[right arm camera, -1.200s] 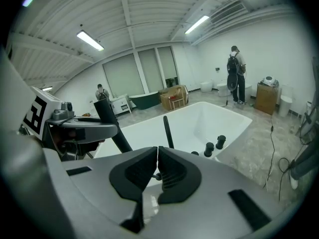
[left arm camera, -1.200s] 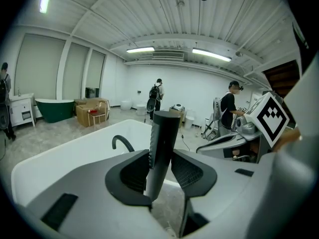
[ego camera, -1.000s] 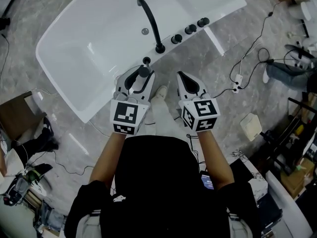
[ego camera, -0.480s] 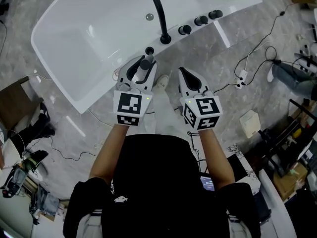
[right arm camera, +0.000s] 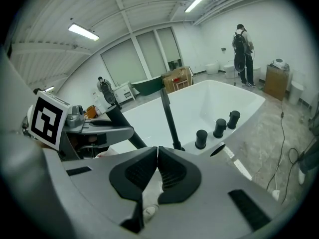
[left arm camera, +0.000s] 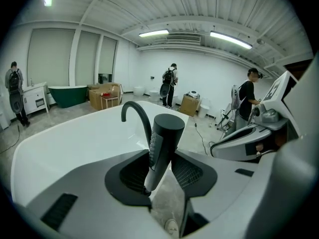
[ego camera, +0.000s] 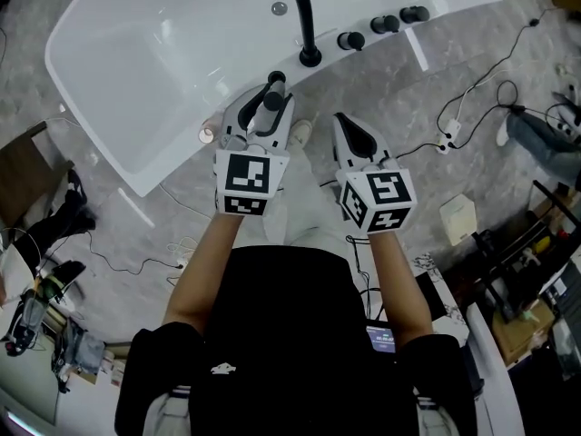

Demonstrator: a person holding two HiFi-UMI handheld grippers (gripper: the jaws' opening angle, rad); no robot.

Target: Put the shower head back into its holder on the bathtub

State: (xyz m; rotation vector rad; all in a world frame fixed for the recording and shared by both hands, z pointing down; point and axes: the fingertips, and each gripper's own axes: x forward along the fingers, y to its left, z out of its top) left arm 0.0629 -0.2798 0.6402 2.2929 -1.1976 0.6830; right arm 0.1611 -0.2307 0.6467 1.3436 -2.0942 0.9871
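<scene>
Grey marble floor (ego camera: 436, 80), big open room | shower head (left arm camera: 162, 143) near-upright, clamped btw your L gripper (ego camera: 261, 116) pads (nozzle face turned left in left gripper view) | over bathtub (ego camera: 136, 71) rim, just beside spout (ego camera: 304, 16) base | 3 knobs (ego camera: 381, 25) further along rim | your R gripper (right arm camera: 158, 156): jaws together, empty, over floor beside tub

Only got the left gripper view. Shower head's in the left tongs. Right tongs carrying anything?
Observer: No. The right tongs are shut, pads together, nothing between them.
Operator: Tub controls?
Observer: Head view shows three black knobs in a row on the tub rim, right of the faucet base.
Operator: Shower head over that rim?
Observer: From above, the shower head sits over the near edge, beside the faucet base.
</scene>
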